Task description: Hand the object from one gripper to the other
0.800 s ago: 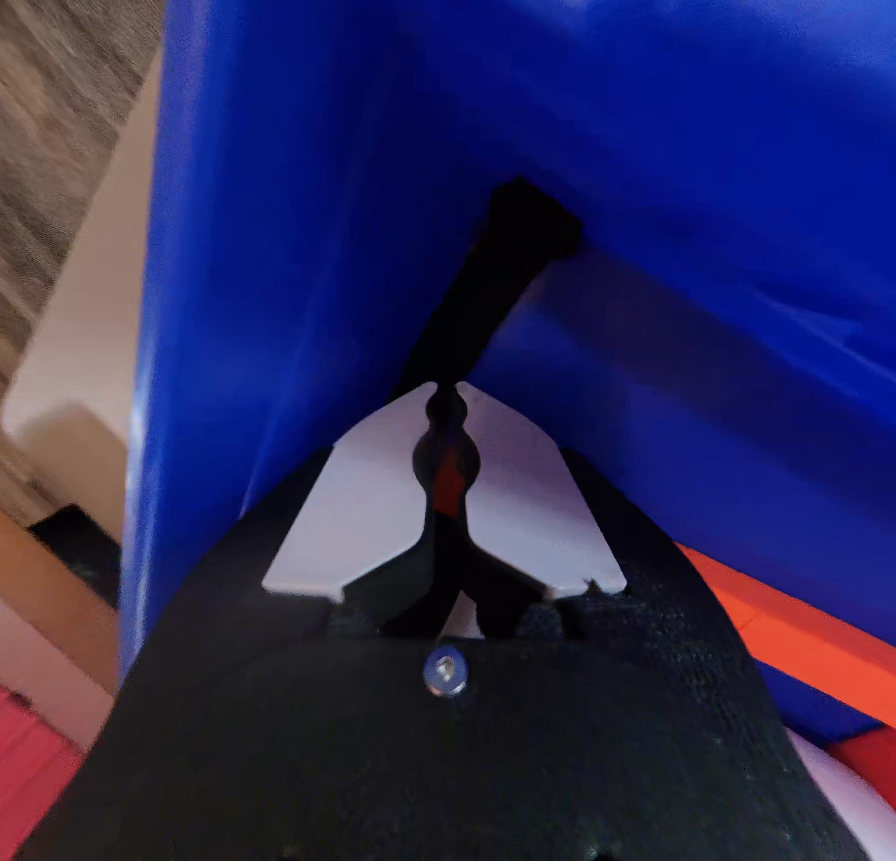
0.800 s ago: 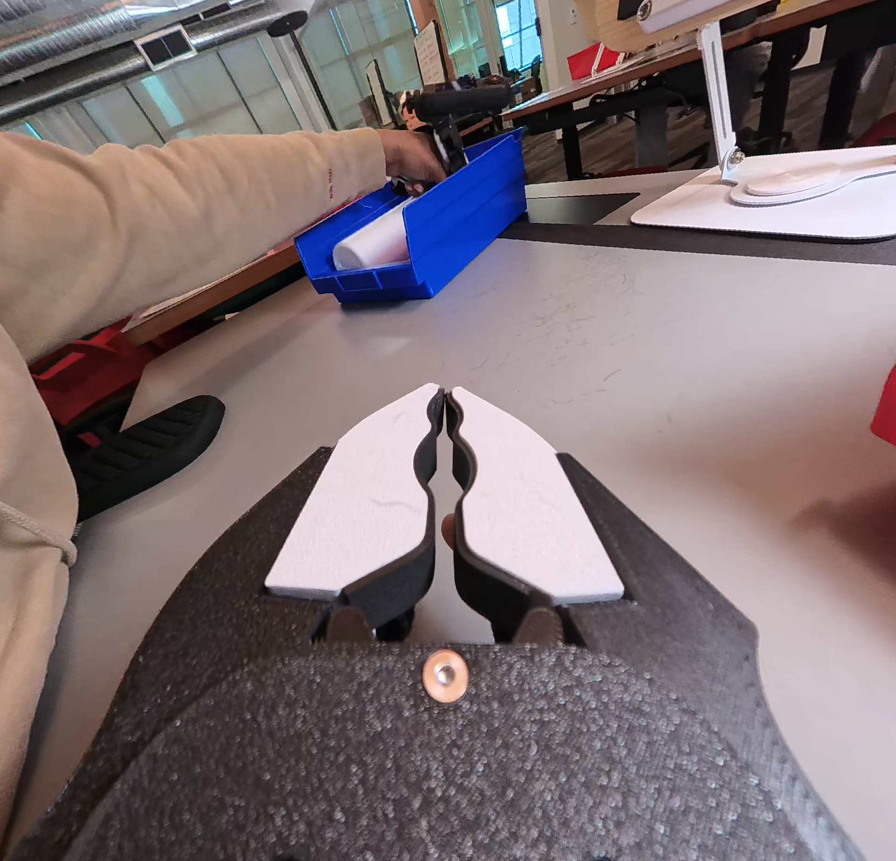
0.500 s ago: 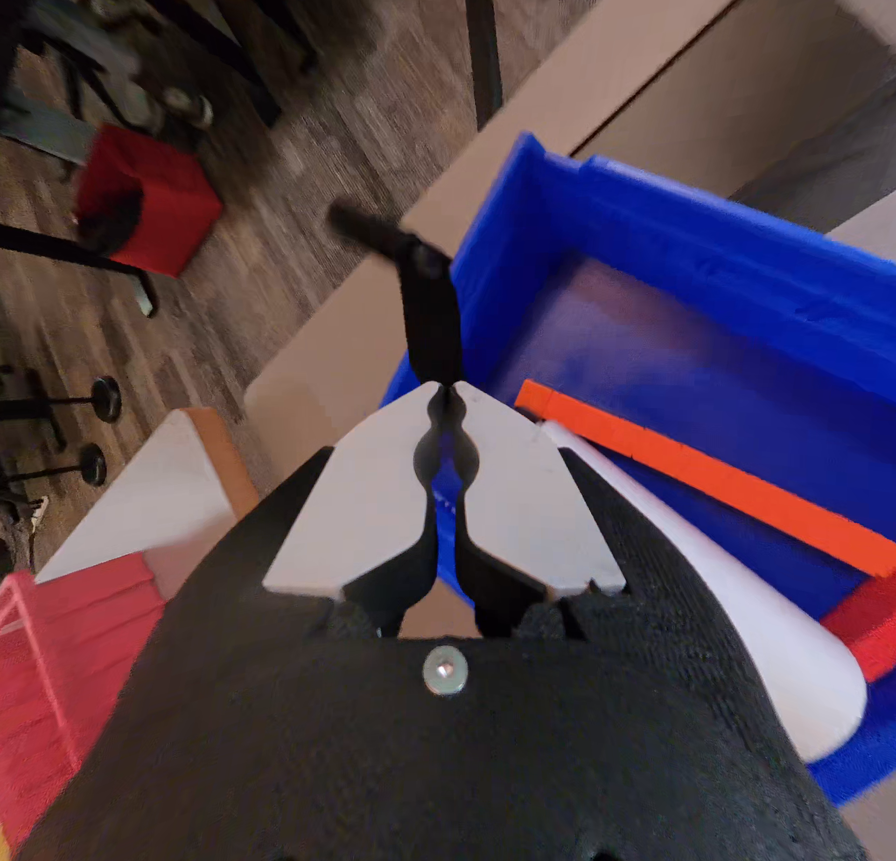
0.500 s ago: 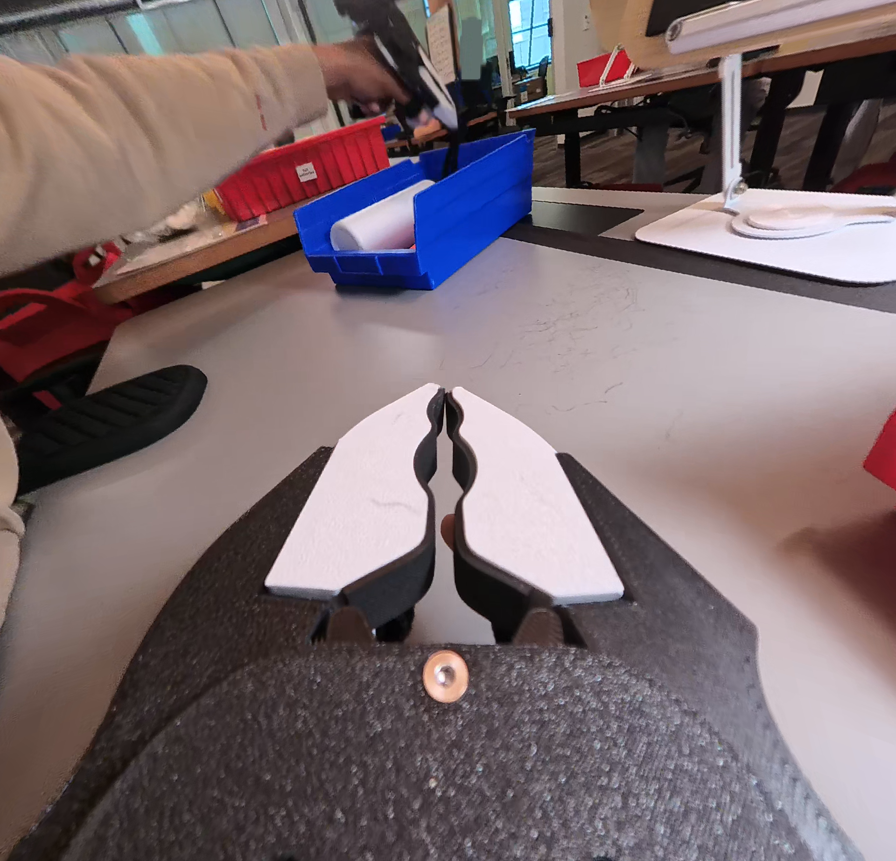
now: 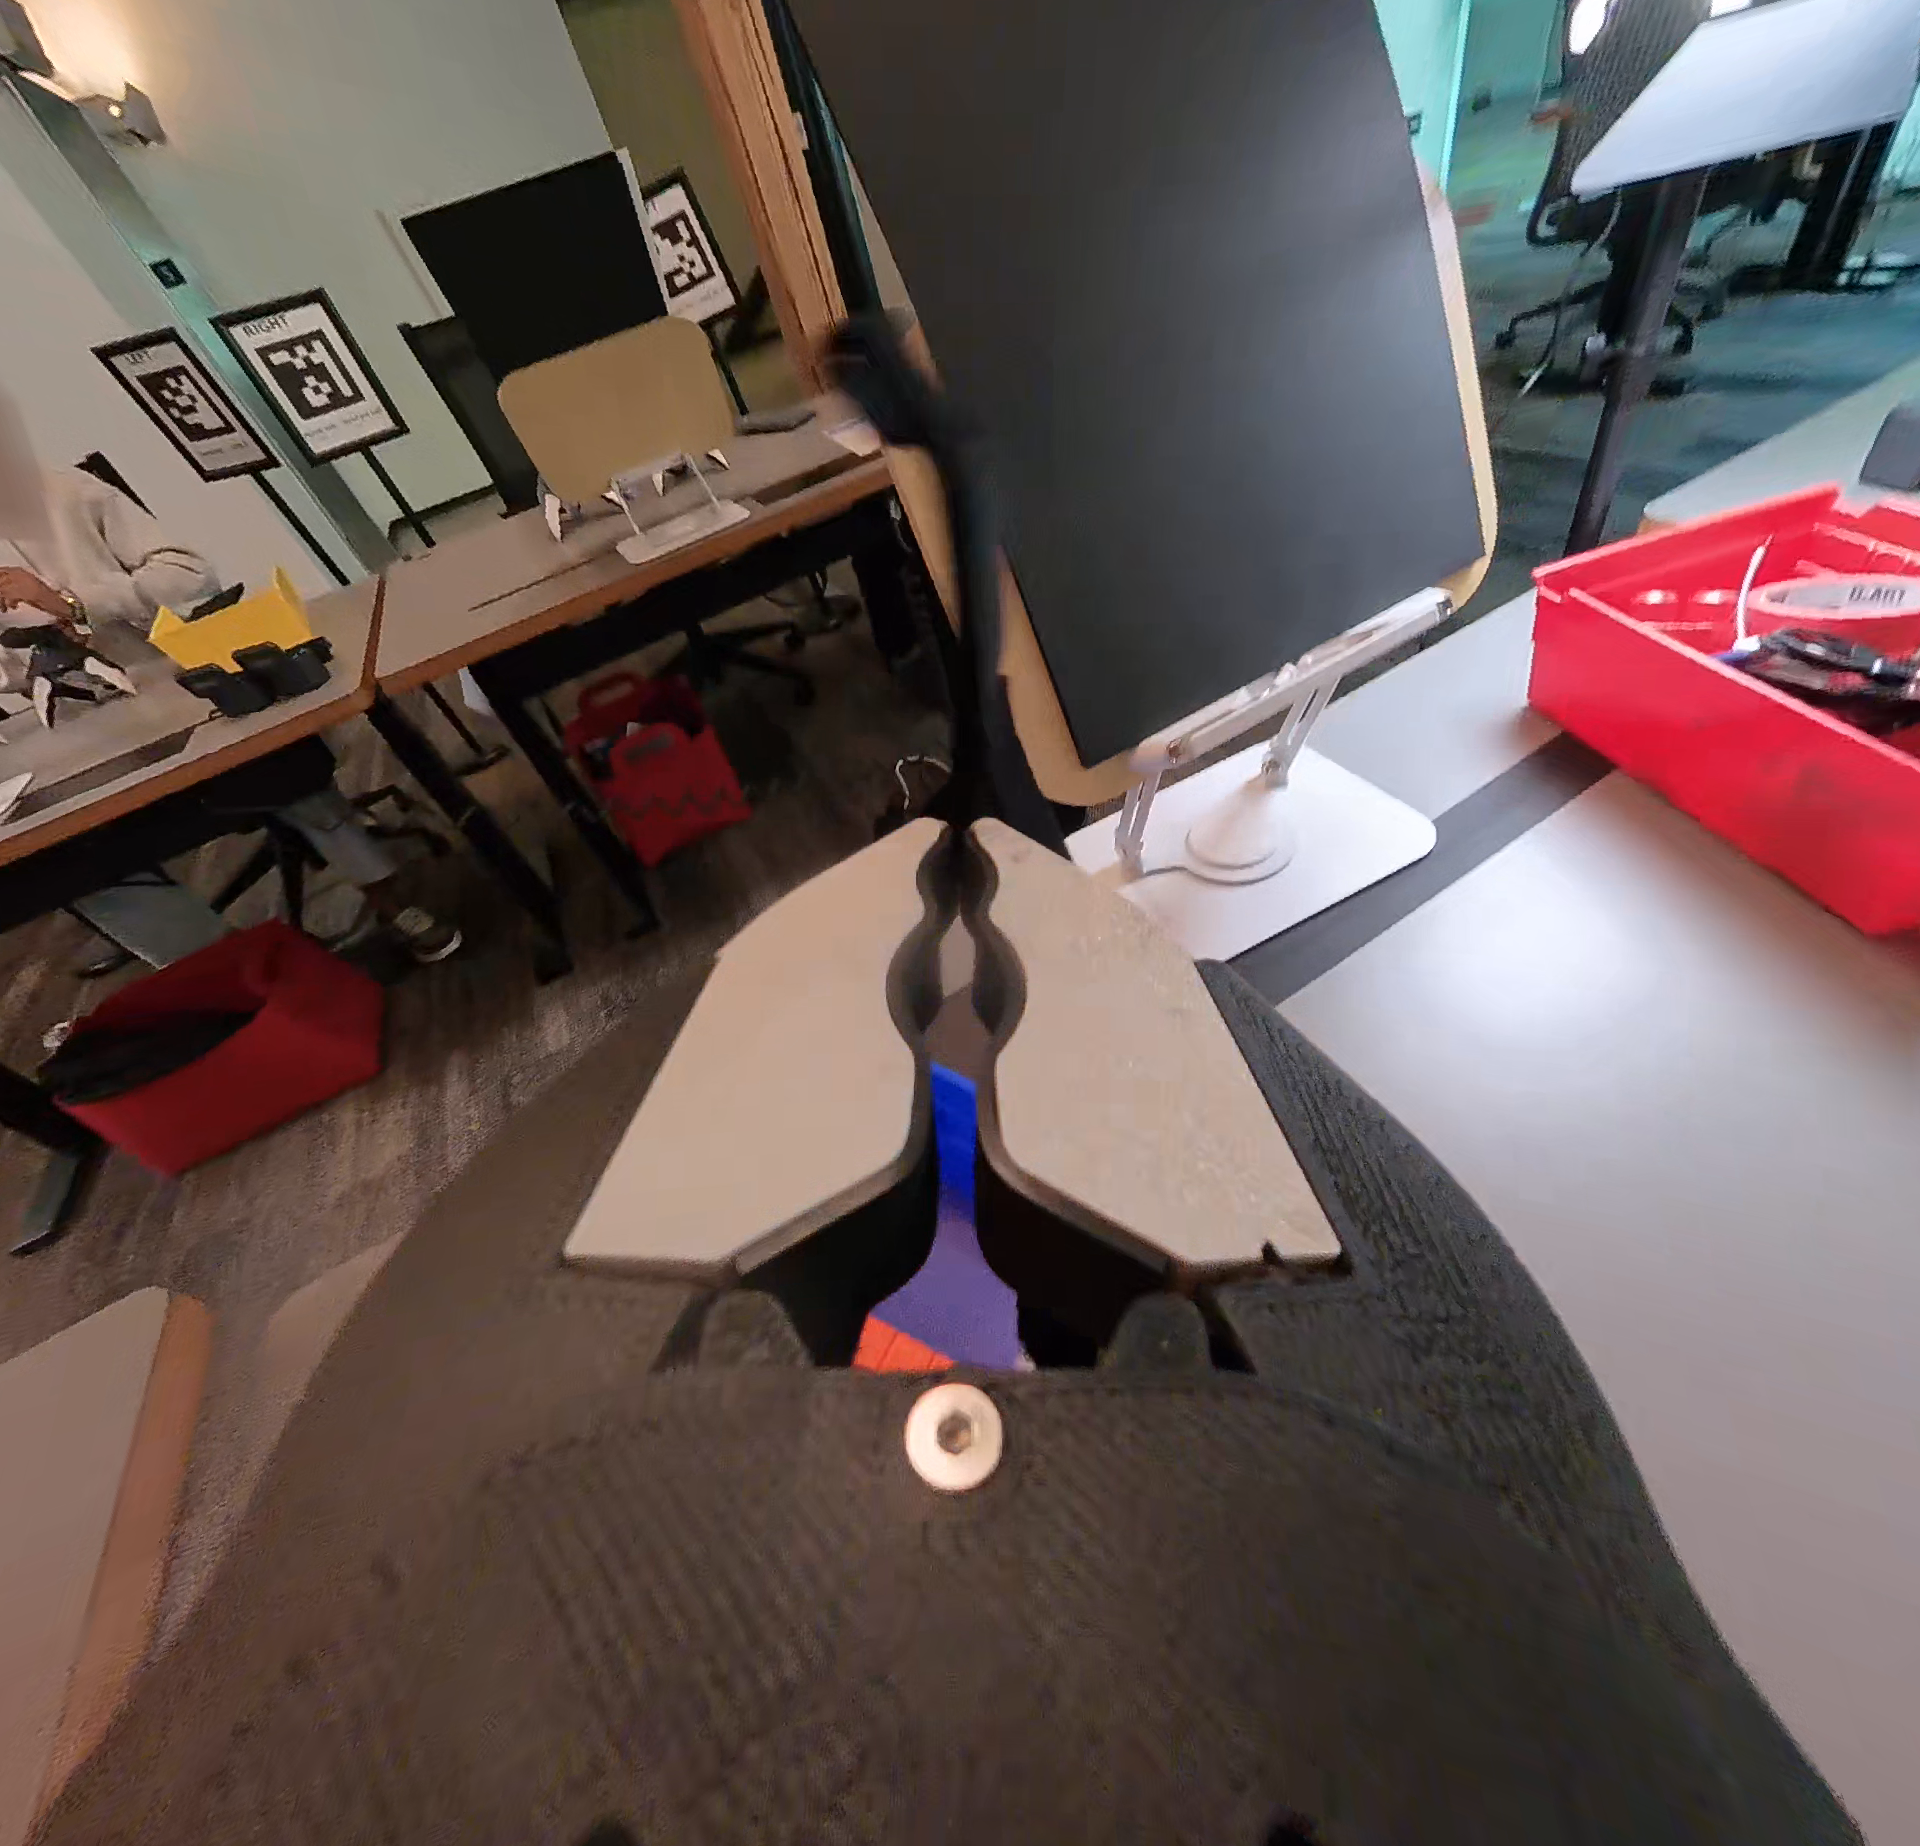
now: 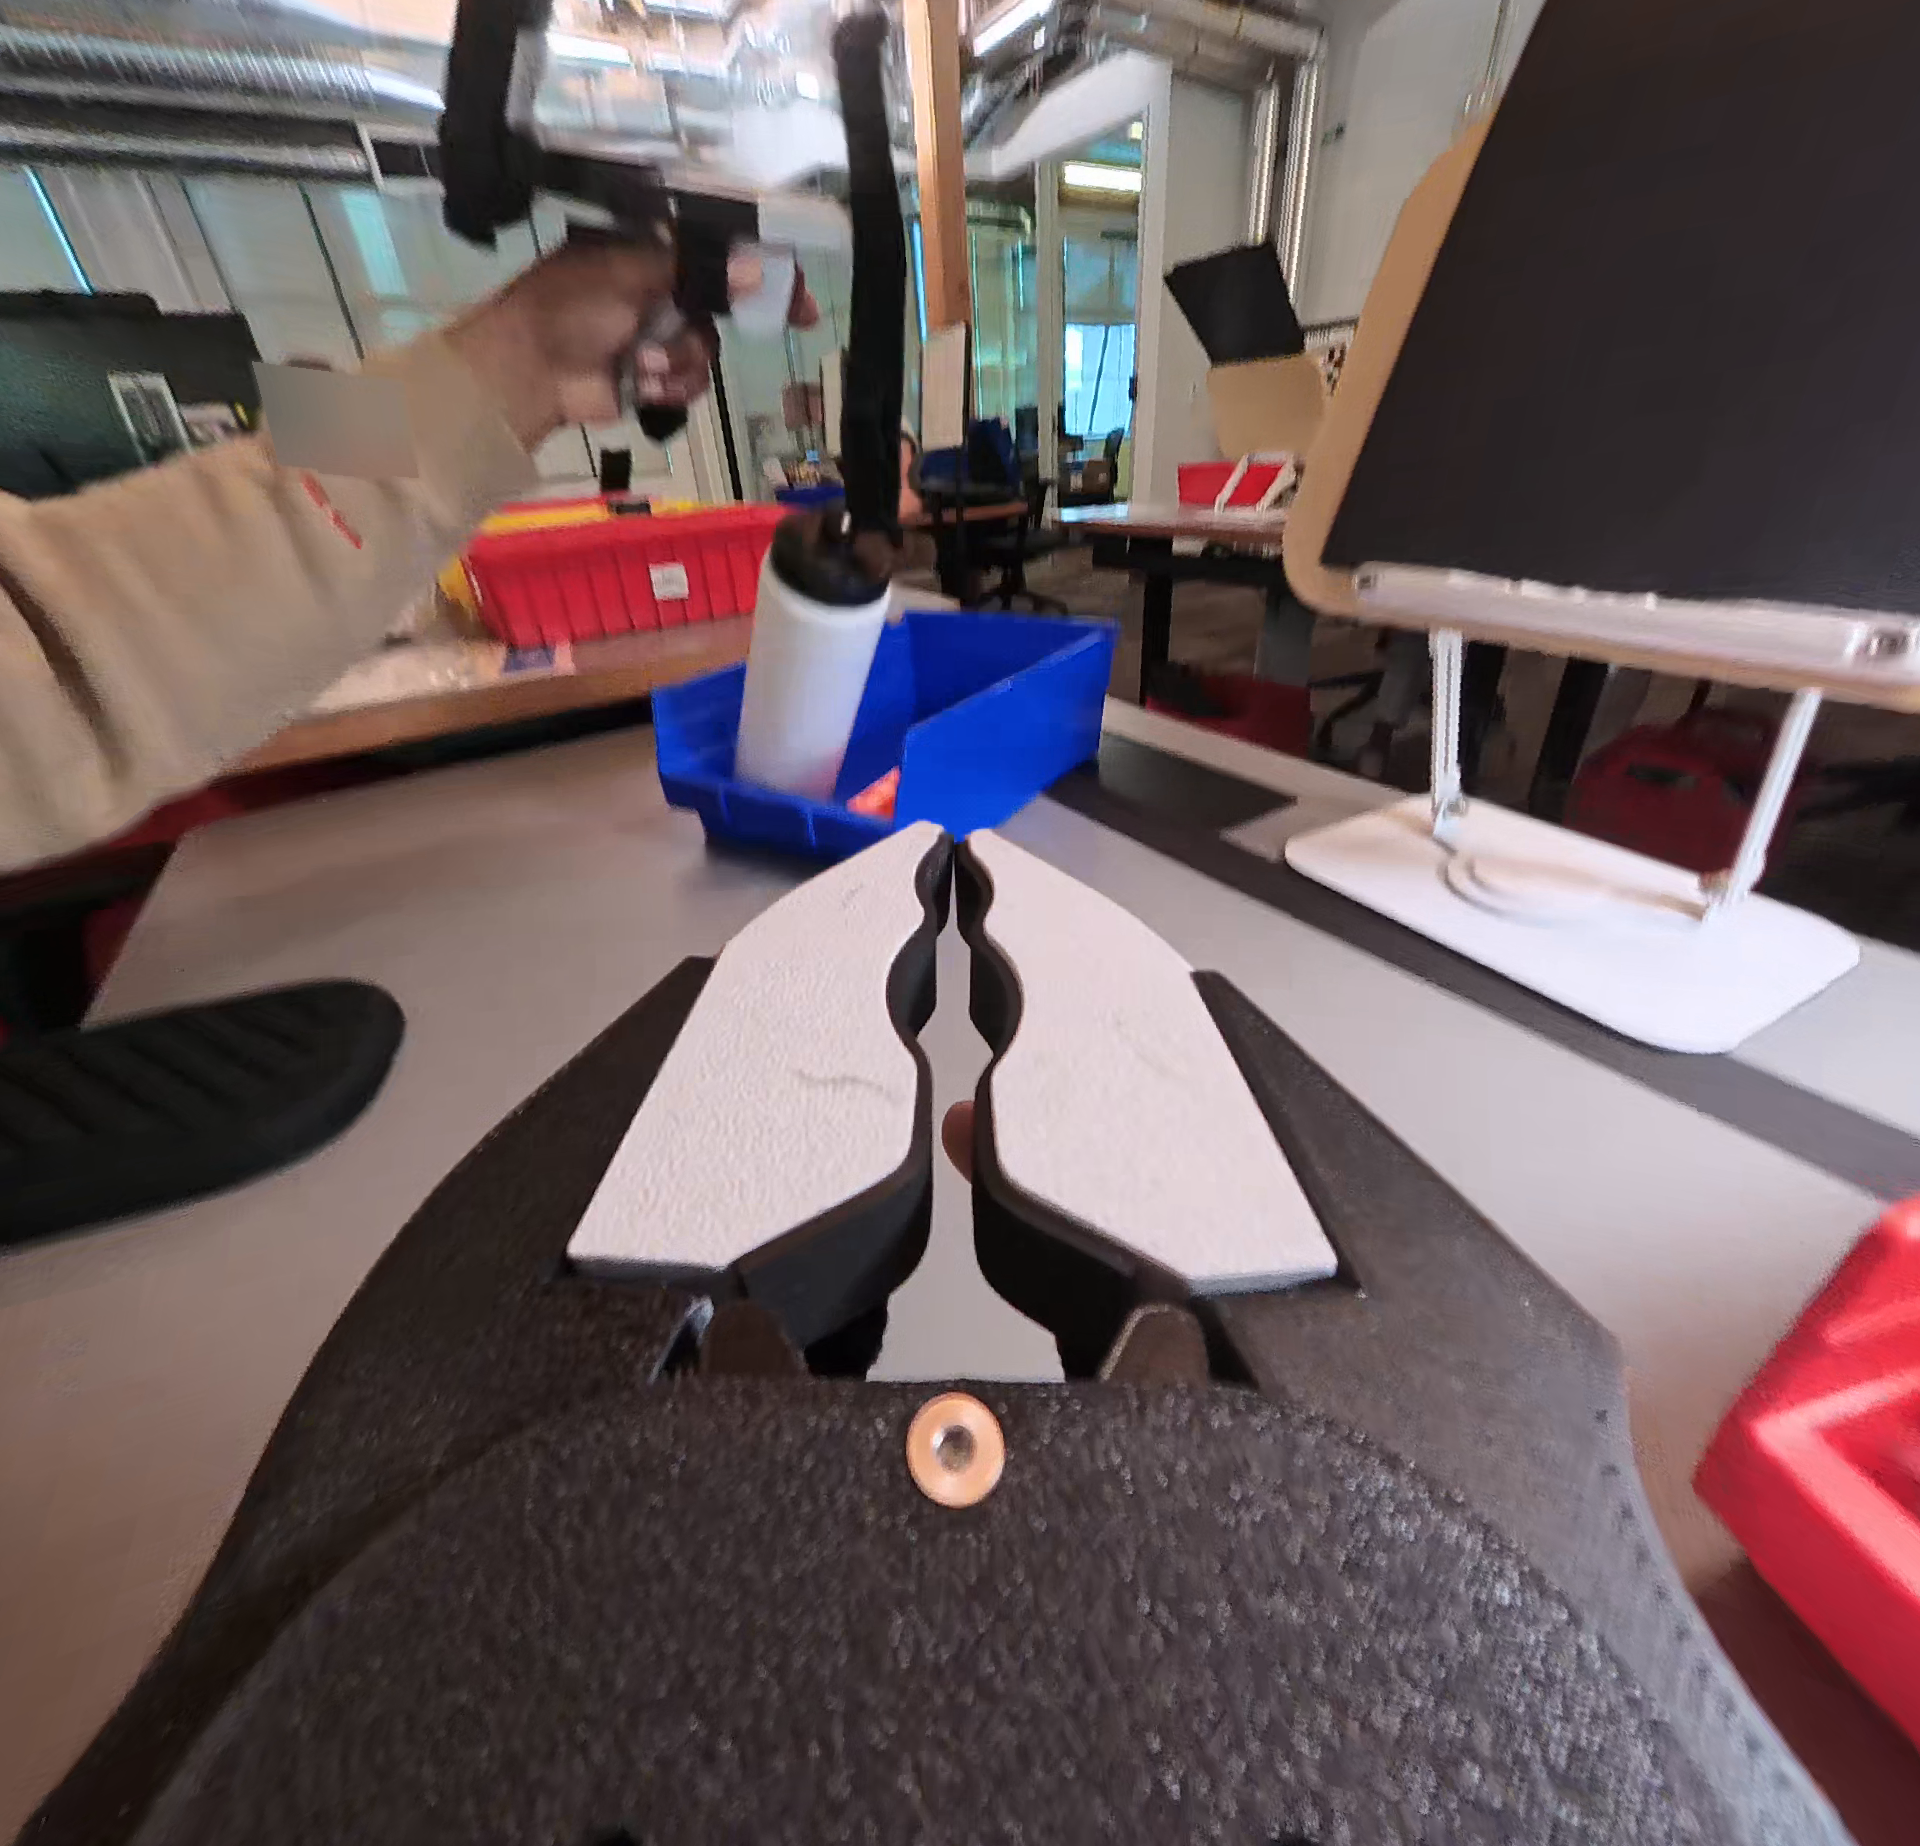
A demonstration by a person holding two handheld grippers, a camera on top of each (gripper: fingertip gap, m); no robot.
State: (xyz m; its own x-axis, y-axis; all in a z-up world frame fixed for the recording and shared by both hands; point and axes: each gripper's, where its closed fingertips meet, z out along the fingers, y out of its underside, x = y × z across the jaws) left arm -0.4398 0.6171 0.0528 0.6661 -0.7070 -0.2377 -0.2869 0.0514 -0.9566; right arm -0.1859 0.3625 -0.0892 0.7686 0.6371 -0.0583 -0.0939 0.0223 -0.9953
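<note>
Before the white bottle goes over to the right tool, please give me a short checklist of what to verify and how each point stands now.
1. Left tool shut on the black strap: ok.
2. Strap reaches the white bottle at its lid: ok.
3. Bottle free of the blue bin: not ok, its lower end is inside and it is tilted.
4. Right tool open to receive: not ok, shut and empty.
5. Bottle hanging steady: cannot tell, the picture is blurred there.
</note>
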